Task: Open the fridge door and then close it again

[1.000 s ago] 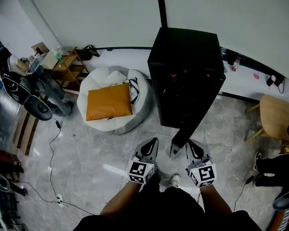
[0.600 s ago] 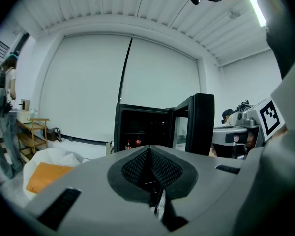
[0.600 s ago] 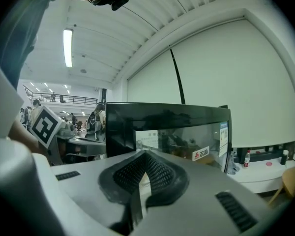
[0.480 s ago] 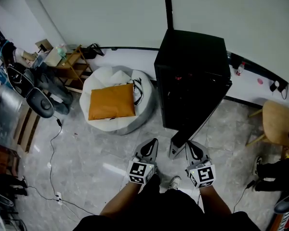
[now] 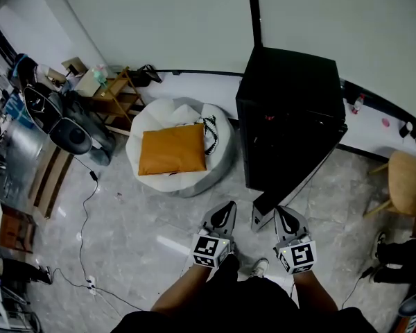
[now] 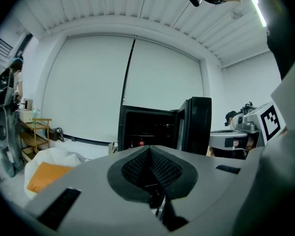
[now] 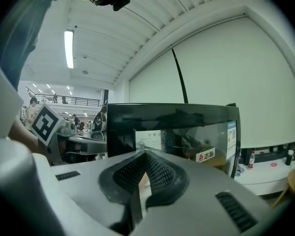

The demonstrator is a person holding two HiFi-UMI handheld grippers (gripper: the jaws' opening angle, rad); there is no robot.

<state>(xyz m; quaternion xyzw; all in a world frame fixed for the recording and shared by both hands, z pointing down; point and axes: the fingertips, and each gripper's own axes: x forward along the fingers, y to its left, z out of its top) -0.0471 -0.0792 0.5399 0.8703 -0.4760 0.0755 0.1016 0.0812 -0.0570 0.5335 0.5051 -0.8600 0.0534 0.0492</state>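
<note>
Both claws are shut and empty. Head view: the left claw and right claw flank the free edge of the open fridge door, which runs away toward the fridge. Left gripper view: the door stands right of centre. Right gripper view: its outer glass faces this claw, likely the pusher

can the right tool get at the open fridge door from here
Probably yes: the fridge door stands open right ahead of the right tool, nothing between them; its shut jaws suit a push.
</note>
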